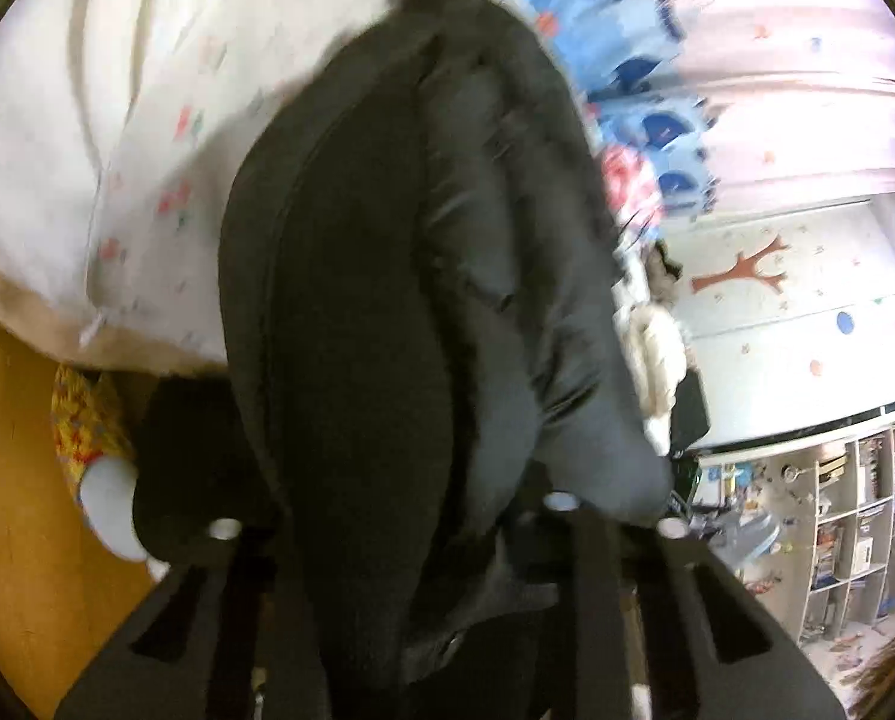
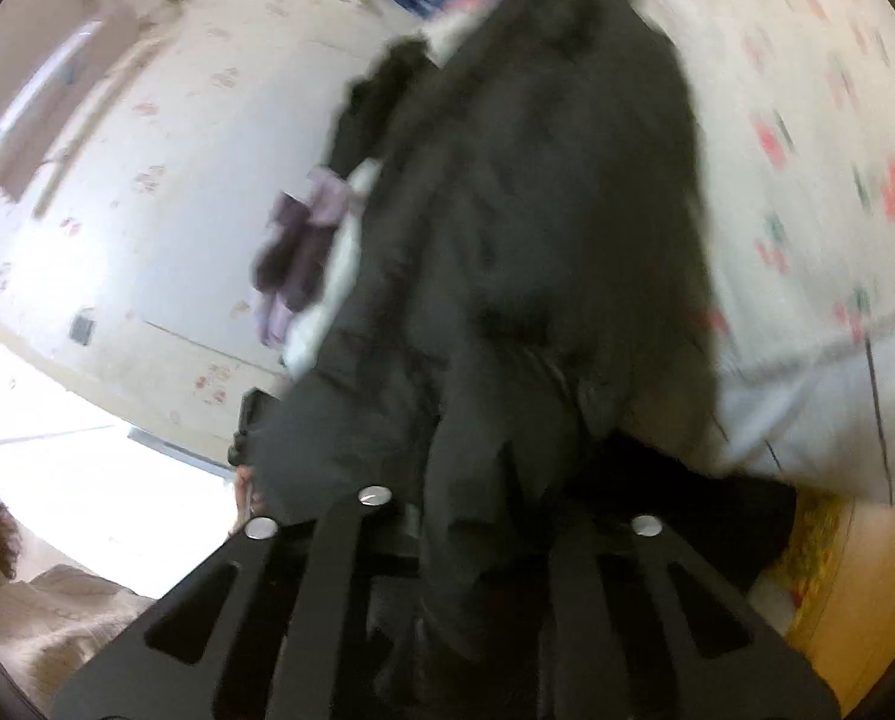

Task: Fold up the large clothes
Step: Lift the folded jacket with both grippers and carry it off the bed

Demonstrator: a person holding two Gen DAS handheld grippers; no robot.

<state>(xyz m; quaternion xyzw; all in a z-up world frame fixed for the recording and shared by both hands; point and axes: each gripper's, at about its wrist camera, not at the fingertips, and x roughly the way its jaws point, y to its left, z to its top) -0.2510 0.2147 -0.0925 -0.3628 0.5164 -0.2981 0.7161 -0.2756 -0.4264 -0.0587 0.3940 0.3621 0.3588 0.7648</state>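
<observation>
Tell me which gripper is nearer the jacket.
Neither, a tie. The left gripper is shut on the jacket, fabric bunched between its fingers; the right gripper is shut on it likewise.

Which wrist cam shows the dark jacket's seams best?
Left wrist: the dark jacket fills the frame, with a long stitched seam and creases readable. In the right wrist view the same jacket is a blurred dark mass; no seams can be made out.
</observation>
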